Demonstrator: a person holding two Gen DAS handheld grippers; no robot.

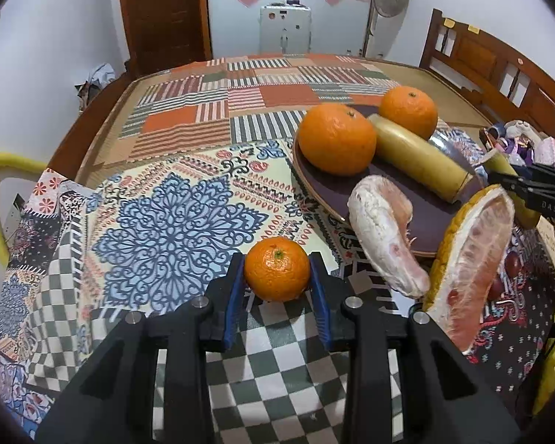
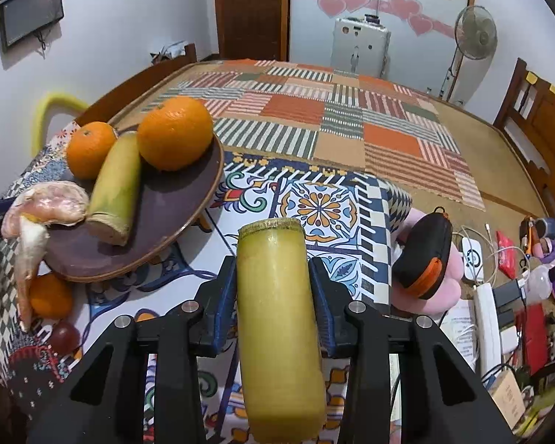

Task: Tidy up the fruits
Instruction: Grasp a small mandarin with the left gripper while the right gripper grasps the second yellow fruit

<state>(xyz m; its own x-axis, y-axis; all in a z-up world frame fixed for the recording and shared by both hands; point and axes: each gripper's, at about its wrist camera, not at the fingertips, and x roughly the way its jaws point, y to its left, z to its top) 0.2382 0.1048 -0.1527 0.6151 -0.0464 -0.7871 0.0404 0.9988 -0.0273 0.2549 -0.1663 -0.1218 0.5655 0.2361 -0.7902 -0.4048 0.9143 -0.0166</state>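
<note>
- Small mandarin (image 1: pixel 276 269) sitting right between the blue pads of the left gripper (image 1: pixel 277 277), one pad pressed on each side, near the fingertips, resting on the patterned cloth (image 1: pixel 166 222). Jaws narrowed down and clamped on it.
- Yellow-green stalk piece (image 2: pixel 277 325), maybe sugarcane, running lengthwise between the fingers of the right gripper (image 2: pixel 275 281), cut end poking out past the fingertips, other end running back toward the camera. Pads squeezed against both its sides, so gripped too.
- Count from the left view: three mandarins total, meaning the gripped one plus two bigger ones (image 1: pixel 336 138) (image 1: pixel 409 111) on the dark purple plate (image 1: pixel 325 192), ahead and right of the fingers.
- One stalk piece (image 1: pixel 418 159) lying on the plate between those two, plus the gripped one, so two.
- Two pomelo wedges: a peeled one (image 1: pixel 384 233) hanging over the plate rim, and one with rind still on (image 1: pixel 470 255) just right of the fingers.
- A couple of dark red grapes (image 1: pixel 512 262) beyond that wedge, partly hidden.
- Only in the right view: black-and-orange pouch (image 2: pixel 423 255) on something pink, right of the fingers, plus a cable and charger clutter (image 2: pixel 499 288) farther right, and a wall screen (image 2: pixel 31 14) up left.
- Only in the left view: full cut face of the rind-on wedge, and the right gripper's black tip (image 1: pixel 529 188) at the far right edge.
</note>
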